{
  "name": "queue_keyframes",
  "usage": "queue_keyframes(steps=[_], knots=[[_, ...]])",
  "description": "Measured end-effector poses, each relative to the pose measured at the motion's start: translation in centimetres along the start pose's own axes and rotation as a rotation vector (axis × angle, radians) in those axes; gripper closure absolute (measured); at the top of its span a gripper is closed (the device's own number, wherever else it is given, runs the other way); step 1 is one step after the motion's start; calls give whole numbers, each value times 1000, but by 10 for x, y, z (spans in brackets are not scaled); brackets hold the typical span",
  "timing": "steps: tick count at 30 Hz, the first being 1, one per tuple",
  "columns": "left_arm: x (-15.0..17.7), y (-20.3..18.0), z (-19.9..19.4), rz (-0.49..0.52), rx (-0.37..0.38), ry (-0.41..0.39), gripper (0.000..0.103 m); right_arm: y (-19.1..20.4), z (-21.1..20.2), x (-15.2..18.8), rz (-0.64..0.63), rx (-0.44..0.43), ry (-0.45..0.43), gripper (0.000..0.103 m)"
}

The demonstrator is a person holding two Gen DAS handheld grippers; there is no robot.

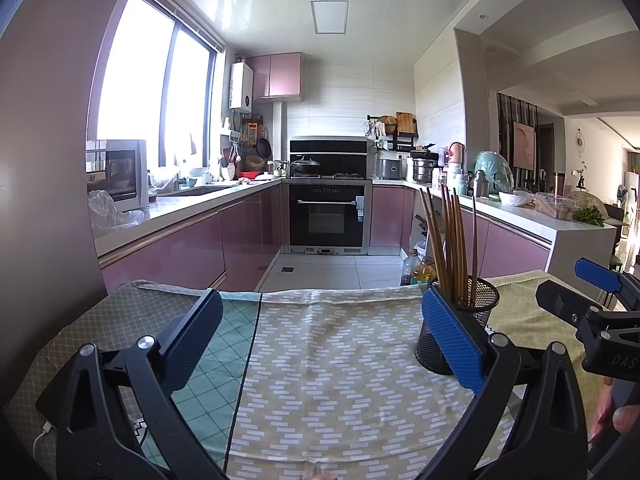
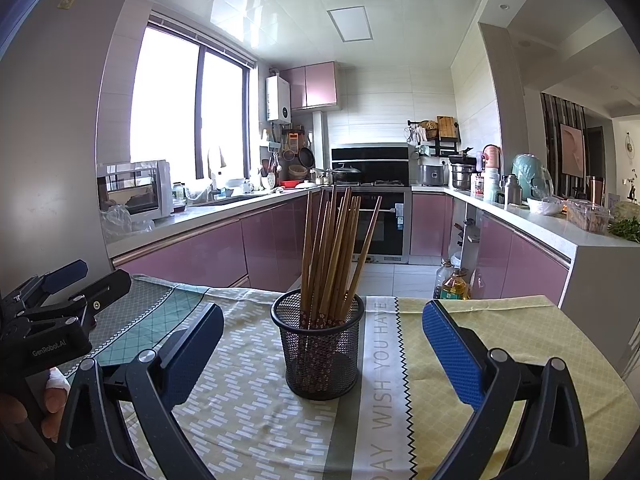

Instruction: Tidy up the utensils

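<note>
Both grippers point(image 2: 322, 344) agape; chopsticks point(image 2: 332, 256) upright in mesh holder point(image 2: 320, 356).

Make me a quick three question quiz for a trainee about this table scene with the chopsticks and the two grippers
1. True or false: the chopsticks stand upright in the black mesh cup.
2. Which gripper has the cup centered between its open fingers: A) left gripper, B) right gripper?
3. Fill in: the cup sits on a patterned ____.

Key: 1 true; 2 B; 3 tablecloth.
</note>
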State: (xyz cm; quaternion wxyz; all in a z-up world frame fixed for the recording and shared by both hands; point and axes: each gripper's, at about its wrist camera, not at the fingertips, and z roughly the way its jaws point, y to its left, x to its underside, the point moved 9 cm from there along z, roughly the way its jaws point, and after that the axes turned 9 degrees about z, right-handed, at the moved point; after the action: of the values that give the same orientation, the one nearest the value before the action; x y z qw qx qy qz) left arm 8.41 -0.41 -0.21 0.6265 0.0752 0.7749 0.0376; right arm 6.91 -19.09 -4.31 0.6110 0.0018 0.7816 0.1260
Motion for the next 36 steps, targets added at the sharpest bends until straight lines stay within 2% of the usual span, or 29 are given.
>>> queue_keyframes(steps=[36], knots=[[0,0,1,0,1,1,5,0,3,-1,4,3,-2,7]])
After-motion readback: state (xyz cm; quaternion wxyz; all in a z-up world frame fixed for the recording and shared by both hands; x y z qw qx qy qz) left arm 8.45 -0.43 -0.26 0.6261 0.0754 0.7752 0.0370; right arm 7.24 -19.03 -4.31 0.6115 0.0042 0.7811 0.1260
